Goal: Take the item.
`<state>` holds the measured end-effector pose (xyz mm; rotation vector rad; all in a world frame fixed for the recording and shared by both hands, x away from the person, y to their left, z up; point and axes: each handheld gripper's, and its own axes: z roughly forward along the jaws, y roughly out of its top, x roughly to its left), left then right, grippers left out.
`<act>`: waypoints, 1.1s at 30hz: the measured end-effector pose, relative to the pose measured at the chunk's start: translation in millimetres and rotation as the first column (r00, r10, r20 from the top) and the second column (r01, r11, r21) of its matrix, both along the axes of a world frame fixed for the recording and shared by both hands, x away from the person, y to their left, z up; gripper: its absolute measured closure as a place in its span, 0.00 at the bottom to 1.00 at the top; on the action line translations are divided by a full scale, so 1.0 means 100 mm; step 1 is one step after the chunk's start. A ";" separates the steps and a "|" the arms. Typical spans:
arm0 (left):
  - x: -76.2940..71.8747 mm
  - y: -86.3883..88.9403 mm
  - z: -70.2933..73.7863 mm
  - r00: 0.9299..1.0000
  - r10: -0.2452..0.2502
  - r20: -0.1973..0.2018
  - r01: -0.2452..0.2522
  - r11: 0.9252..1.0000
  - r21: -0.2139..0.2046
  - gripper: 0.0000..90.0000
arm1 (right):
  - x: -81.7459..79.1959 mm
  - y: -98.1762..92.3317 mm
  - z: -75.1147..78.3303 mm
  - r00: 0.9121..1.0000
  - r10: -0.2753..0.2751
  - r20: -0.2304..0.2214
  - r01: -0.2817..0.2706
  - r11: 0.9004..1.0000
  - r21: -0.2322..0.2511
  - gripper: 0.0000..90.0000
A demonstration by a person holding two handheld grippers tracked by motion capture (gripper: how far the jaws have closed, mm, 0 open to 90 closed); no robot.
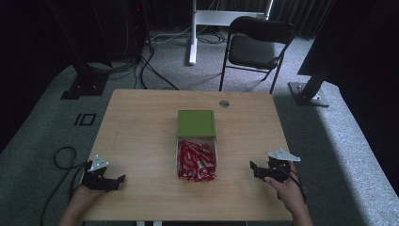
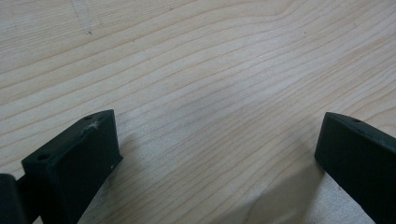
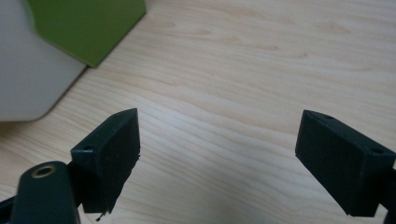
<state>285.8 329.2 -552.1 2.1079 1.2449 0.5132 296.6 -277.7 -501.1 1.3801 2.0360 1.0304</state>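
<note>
High view: left gripper (image 1: 118, 181) and right gripper (image 1: 254, 168) gape wide, flanking the tray (image 1: 215, 147) of seemingly red packets (image 1: 196, 161)

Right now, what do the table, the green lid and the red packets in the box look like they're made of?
The table looks like pale wood or wood-look laminate: grain lines run across a smooth matte top. The green lid seems plastic, flat, evenly coloured and matte, though painted card can't be ruled out. The red packets look like glossy foil or plastic film, crinkled with bright highlights. The box holding them appears pale plastic.
</note>
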 end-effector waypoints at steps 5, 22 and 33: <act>0.00 0.00 0.00 1.000 0.000 0.000 0.000 1.000 0.000 0.01 | 0.02 0.06 0.10 1.000 0.020 0.006 -0.020 1.000 0.017 0.15; 0.00 0.00 0.00 1.000 0.000 -0.002 0.000 1.000 0.001 0.01 | 0.09 0.34 0.41 0.994 0.103 0.046 -0.106 0.993 0.052 0.16; 0.00 0.00 0.00 1.000 0.000 -0.002 0.000 1.000 0.000 0.01 | 0.10 0.64 0.58 0.975 0.209 0.078 -0.214 0.975 0.067 0.16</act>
